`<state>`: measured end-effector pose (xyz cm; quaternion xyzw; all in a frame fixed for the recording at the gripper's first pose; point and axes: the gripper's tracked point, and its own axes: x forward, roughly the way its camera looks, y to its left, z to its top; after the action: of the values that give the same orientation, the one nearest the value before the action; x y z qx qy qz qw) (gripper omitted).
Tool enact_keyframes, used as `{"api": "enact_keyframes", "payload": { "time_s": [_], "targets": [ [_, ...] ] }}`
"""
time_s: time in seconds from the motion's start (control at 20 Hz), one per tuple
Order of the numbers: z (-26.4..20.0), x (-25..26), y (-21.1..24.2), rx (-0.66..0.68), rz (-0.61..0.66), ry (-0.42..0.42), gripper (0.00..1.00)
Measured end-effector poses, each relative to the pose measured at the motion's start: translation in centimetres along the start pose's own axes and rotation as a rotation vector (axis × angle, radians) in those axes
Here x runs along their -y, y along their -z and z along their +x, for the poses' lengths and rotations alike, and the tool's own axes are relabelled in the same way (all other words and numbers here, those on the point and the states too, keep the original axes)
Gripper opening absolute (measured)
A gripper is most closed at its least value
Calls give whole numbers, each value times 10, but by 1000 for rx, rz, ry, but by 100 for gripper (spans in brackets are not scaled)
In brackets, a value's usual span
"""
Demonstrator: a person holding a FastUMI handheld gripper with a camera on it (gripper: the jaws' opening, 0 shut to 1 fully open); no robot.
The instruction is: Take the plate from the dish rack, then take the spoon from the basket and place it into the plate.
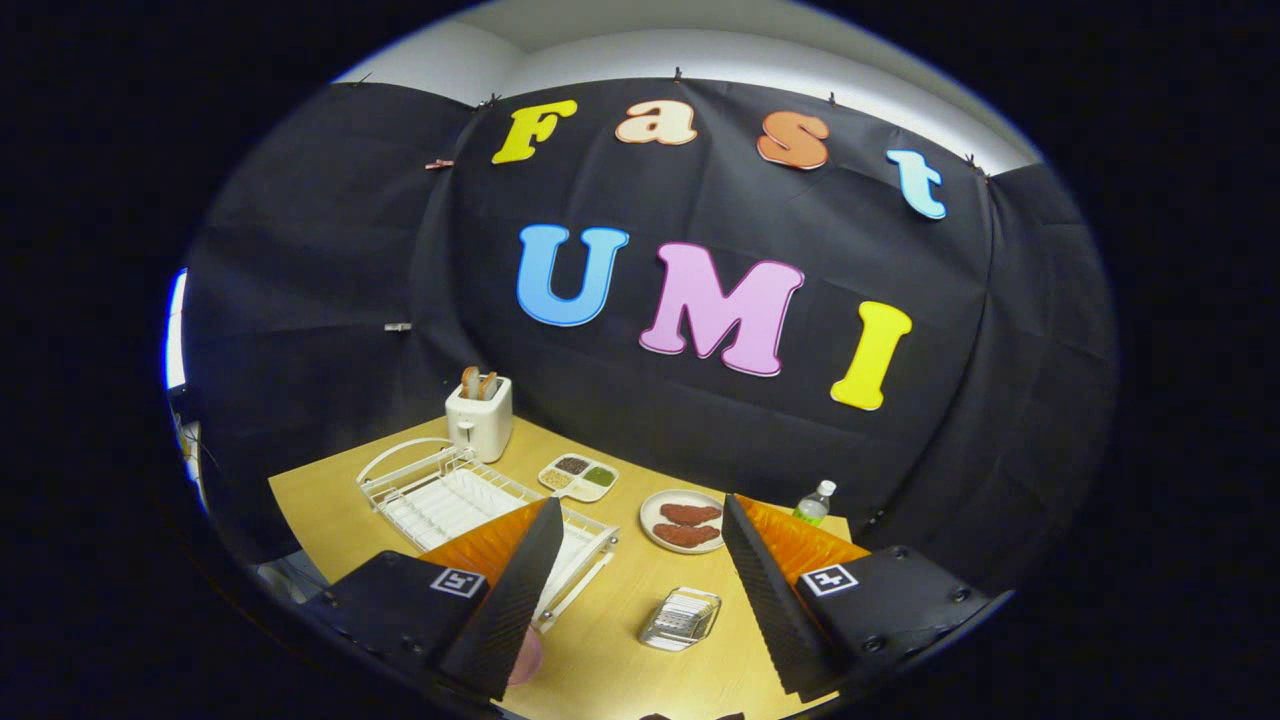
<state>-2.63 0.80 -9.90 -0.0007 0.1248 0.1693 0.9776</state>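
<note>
My gripper hovers above the wooden table, its fingers wide open with nothing between them. The white wire dish rack lies ahead on the left, partly behind the left finger. At the rack's far end stands a white rounded rim that looks like an upright plate. A small wire basket sits on the table between the two fingers, closer to the right finger. I cannot make out what is in it.
A white toaster with bread stands behind the rack. Beyond the fingers are a divided condiment tray, a plate of brown food and a water bottle. A pink rounded shape shows by the left finger's base.
</note>
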Motion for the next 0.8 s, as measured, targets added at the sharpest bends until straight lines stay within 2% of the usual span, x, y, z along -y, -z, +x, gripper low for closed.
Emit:
{"api": "enact_keyframes", "payload": {
  "time_s": [0.3, 0.8],
  "targets": [
    [-7, 52, -18, 41, 8, 79, 98],
    [-6, 104, -14, 67, 66, 161, 98]
  ]
}}
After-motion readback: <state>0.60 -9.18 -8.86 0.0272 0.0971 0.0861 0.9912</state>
